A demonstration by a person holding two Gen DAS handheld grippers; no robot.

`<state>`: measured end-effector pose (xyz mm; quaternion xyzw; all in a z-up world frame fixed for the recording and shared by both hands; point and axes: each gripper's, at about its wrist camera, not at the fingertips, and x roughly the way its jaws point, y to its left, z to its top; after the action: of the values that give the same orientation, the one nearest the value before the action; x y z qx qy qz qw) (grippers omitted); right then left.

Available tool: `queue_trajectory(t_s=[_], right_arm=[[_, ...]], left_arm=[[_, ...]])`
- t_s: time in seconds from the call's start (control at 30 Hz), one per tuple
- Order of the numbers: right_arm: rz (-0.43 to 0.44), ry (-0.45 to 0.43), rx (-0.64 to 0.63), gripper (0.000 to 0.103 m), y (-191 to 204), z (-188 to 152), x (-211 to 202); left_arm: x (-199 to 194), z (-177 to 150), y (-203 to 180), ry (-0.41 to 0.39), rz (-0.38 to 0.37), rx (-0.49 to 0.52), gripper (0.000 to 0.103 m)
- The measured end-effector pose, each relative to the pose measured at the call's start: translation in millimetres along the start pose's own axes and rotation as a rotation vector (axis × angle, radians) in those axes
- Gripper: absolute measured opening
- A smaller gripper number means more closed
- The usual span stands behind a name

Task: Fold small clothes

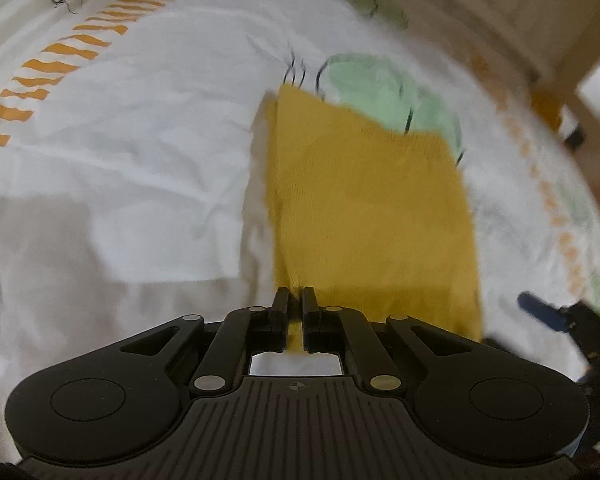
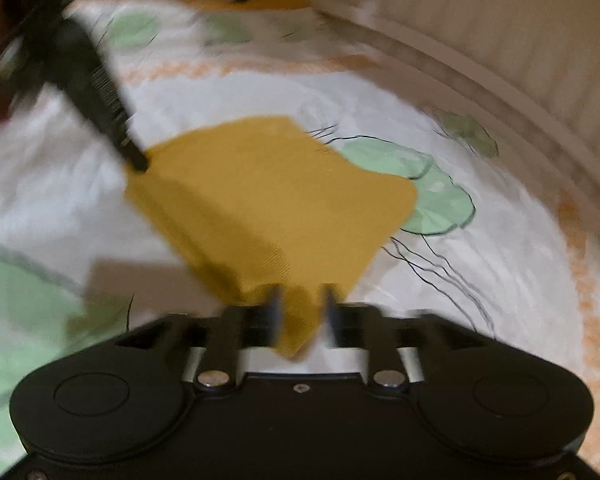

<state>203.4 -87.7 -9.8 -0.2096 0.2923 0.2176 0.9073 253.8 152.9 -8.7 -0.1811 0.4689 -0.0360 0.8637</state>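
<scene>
Your left claw (image 1: 296,300) is clamped narrow on the near corner of the yellow cloth (image 1: 364,208), with a sliver of the fabric showing between its two fingers. Your right claw (image 2: 302,304) stands about half open; a corner of the same cloth (image 2: 268,200) hangs between its fingers, but they don't appear to press on it, so on that side the fabric looks released. The cloth itself lies spread over the bed sheet (image 1: 140,152), a white one printed with green leaves and an orange striped band, and it partly covers one of the green leaves. From the right wrist view you can see the left claw's finger (image 2: 100,96) reaching down to the cloth's far-left corner, while the near corner droops over your right claw. The pictures are blurred, so fine creases in the fabric can't be read. This looks like the setting-down stage of a fold: one side let go, the other not yet. Next you would likely need to open the left claw too, draw both claws clear without dragging the fabric, and check that the edges line up before taking the next fold.
</scene>
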Motion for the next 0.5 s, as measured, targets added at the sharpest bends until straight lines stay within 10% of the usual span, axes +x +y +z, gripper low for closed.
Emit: queue_trajectory(t_s=[0.17, 0.5], right_arm=[[0.106, -0.032, 0.297, 0.081, -41, 1, 5], [0.261, -0.052, 0.717, 0.102, -95, -12, 40]], left_arm=[[3, 4, 4, -0.047, -0.035, -0.053, 0.044], [22, -4, 3, 0.016, -0.075, -0.053, 0.067]])
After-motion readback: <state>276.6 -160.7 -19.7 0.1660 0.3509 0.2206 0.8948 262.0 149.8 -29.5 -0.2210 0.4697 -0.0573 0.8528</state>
